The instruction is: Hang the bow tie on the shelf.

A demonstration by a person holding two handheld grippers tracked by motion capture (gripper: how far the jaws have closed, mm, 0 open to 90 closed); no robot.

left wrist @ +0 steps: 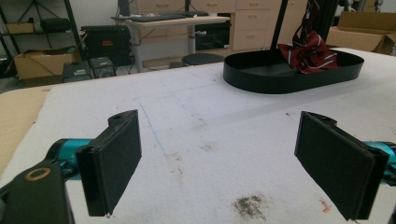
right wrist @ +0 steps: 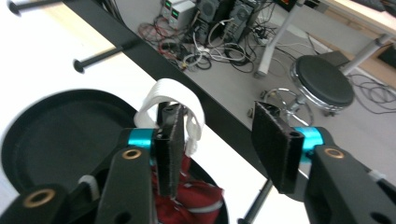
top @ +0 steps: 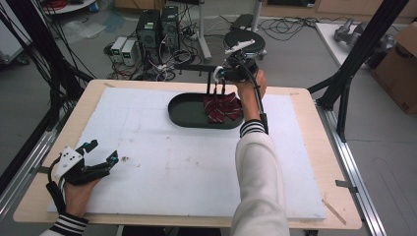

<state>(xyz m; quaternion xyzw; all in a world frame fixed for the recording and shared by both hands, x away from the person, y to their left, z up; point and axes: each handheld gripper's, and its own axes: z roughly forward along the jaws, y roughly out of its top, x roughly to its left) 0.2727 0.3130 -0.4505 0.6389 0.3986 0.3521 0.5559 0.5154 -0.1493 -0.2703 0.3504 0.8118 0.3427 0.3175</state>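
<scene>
A dark red striped bow tie [top: 222, 109] lies at the right end of a black oval tray [top: 184, 110] at the far middle of the white foam mat. My right gripper [top: 220, 92] points down just above it, open. In the right gripper view the jaws [right wrist: 219, 144] stand apart, and the tie's white strap [right wrist: 187, 105] loops around the left finger while the red cloth [right wrist: 196, 200] sits below in the tray [right wrist: 60, 135]. My left gripper [top: 104, 150] rests open at the mat's near left, nothing between its pads [left wrist: 116, 158]. It faces the tray [left wrist: 261, 77] and tie [left wrist: 308, 55].
The white mat [top: 187, 162] covers a wooden table. Behind the far edge stand a black stool [top: 244, 42], computer boxes [top: 157, 27] and tangled cables on the floor. Black frame struts [top: 364, 54] rise at the right, with a cardboard box [top: 401, 64] beyond.
</scene>
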